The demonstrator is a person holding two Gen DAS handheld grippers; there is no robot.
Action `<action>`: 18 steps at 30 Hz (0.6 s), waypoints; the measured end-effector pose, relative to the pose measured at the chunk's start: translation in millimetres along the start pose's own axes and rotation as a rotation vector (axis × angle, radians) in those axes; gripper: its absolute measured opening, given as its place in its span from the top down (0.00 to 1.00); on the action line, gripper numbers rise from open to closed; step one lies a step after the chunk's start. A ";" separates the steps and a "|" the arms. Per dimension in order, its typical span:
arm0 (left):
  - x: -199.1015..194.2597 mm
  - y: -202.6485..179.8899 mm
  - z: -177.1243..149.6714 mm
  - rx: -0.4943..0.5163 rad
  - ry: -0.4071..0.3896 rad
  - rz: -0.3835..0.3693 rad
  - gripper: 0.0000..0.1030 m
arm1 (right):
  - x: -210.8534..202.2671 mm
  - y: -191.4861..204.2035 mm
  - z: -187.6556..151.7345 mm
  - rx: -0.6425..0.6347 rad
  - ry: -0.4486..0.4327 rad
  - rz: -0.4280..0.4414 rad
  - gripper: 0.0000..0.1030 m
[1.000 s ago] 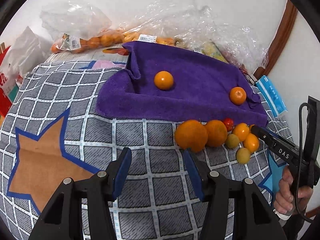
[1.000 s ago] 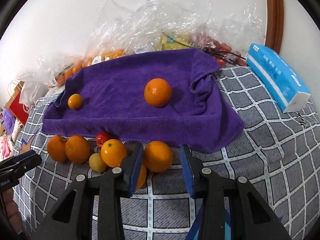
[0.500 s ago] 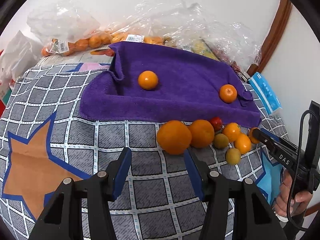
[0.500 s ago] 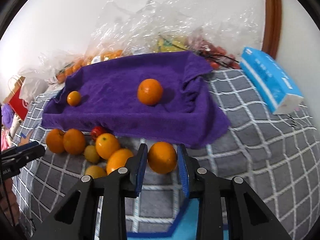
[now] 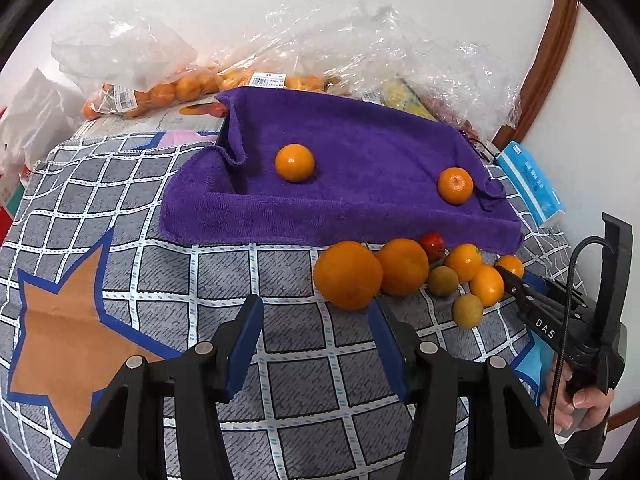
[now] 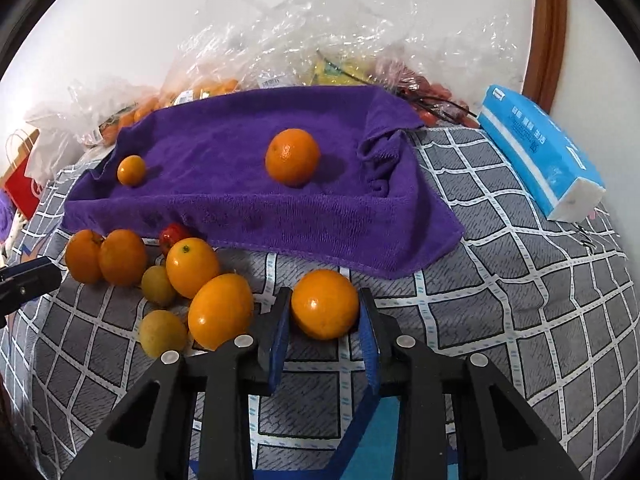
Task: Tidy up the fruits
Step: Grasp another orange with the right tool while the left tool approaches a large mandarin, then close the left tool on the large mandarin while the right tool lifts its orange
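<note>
A purple towel (image 5: 360, 184) (image 6: 256, 184) lies on the checked cloth with two oranges on it: one on the left (image 5: 295, 162) (image 6: 131, 170) and one on the right (image 5: 455, 185) (image 6: 293, 156). A cluster of oranges (image 5: 348, 275), small yellow-green fruits (image 6: 158, 285) and a red fruit (image 6: 173, 233) lies in front of the towel. My right gripper (image 6: 324, 312) is shut on an orange (image 6: 324, 304) at the cluster's right end, low over the cloth. My left gripper (image 5: 316, 320) is open and empty, just short of the leftmost big orange.
Clear plastic bags of fruit (image 5: 160, 92) (image 6: 304, 40) are heaped behind the towel against the wall. A blue tissue pack (image 6: 540, 156) lies at the right. A red paper bag (image 6: 24, 188) stands at the far left. A wooden frame (image 5: 532, 72) runs up the wall.
My right gripper closed in on the orange and now grips it. My left gripper shifted, so the fruit cluster sits closer in front of its right finger; it stayed open.
</note>
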State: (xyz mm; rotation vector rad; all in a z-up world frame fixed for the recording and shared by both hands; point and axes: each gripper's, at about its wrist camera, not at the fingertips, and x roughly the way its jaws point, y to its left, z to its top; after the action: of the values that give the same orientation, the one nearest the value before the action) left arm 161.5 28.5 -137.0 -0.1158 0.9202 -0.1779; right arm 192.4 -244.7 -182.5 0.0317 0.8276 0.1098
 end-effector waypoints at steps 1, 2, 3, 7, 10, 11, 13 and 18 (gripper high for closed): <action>0.4 -1.5 0.9 0.003 0.001 -0.006 0.49 | -0.2 -1.9 -0.4 0.010 -0.001 0.007 0.69; 0.7 -3.2 1.7 0.008 0.000 -0.010 0.49 | -0.3 -3.1 -0.5 0.016 -0.002 0.011 0.69; 1.1 -5.7 2.6 0.015 -0.001 -0.009 0.49 | -0.5 -4.0 -0.9 0.020 -0.003 0.016 0.69; 4.3 -13.5 3.0 0.034 -0.005 0.001 0.49 | -0.1 -3.8 -0.8 0.024 -0.004 0.019 0.69; 10.3 -14.4 2.7 0.029 0.001 0.010 0.49 | 0.4 -2.8 -0.5 0.016 -0.004 0.010 0.69; 12.9 -14.3 3.1 0.024 0.005 0.009 0.49 | 0.2 -2.0 -0.5 0.015 -0.005 0.010 0.69; 18.8 -14.2 4.6 0.018 0.013 0.015 0.49 | 0.0 -2.7 -0.4 0.018 -0.006 0.013 0.69; 31.2 -16.0 8.0 0.044 0.000 -0.003 0.49 | -1.5 -2.9 -0.8 0.017 -0.012 0.015 0.69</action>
State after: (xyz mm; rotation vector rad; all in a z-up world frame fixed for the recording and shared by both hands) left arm 184.7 6.7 -153.7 -0.0765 0.9161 -0.2013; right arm 191.1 -247.7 -182.1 0.0546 0.8165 0.1162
